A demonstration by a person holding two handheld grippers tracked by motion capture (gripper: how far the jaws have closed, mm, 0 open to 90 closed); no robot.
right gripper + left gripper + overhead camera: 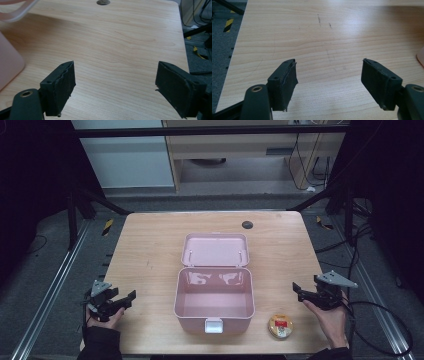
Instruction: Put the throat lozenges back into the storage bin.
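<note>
Left gripper (131,296), near left on the table (150,245): jaws wide apart, nothing between them. Centre: pink box (214,312), lid (215,250) swung back and lying open on the far side. Near right, just beside the box: round tin (280,326). Right gripper (298,291), near the right edge: jaws wide, empty.

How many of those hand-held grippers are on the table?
2. The left hand-held gripper is at the table's near-left edge, left of the open pink box; the right hand-held gripper is at the right edge.
</note>
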